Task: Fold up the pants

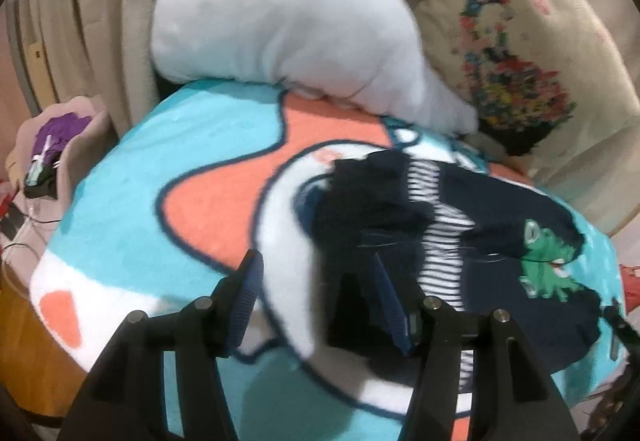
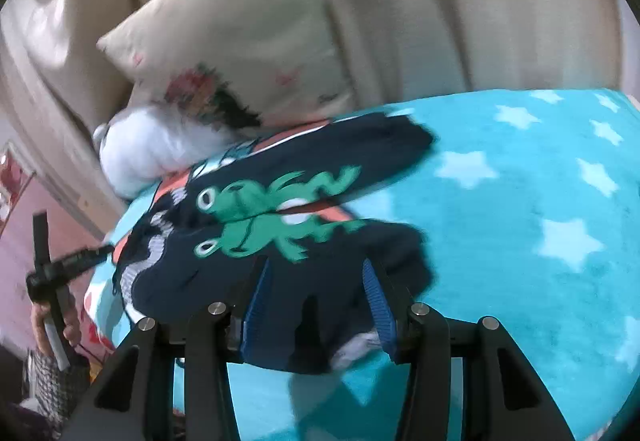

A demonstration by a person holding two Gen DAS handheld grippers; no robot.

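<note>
A turquoise fleece blanket (image 2: 520,209) printed with pale stars, and in the left wrist view with coral and white shapes outlined in dark blue, covers the work surface and fills most of both views. Beige curtains (image 2: 420,1) hang behind it. A cream pillow with a multicoloured floral print (image 1: 520,53) leans against the curtains, and just beside it a pale grey plush cushion (image 1: 288,29) rests on the far edge of the blanket.

The small navy pants with green frog prints and a striped white lining (image 2: 256,209) lie on the blanket, the two legs side by side, the frogs facing up; the lining shows along the waist end in the left wrist view.

The left gripper (image 1: 316,277) has its blue-padded jaws standing about half open; the left pad is over bare blanket and the right pad lies against dark cloth at the pants' edge, with nothing clamped. The right gripper (image 2: 320,273) is likewise about half open, dark cloth of the nearer leg lying between its pads; no pad is seen pressing it. At the far left of the right wrist view a hand (image 2: 66,321) holds the other tool's handle.
</note>
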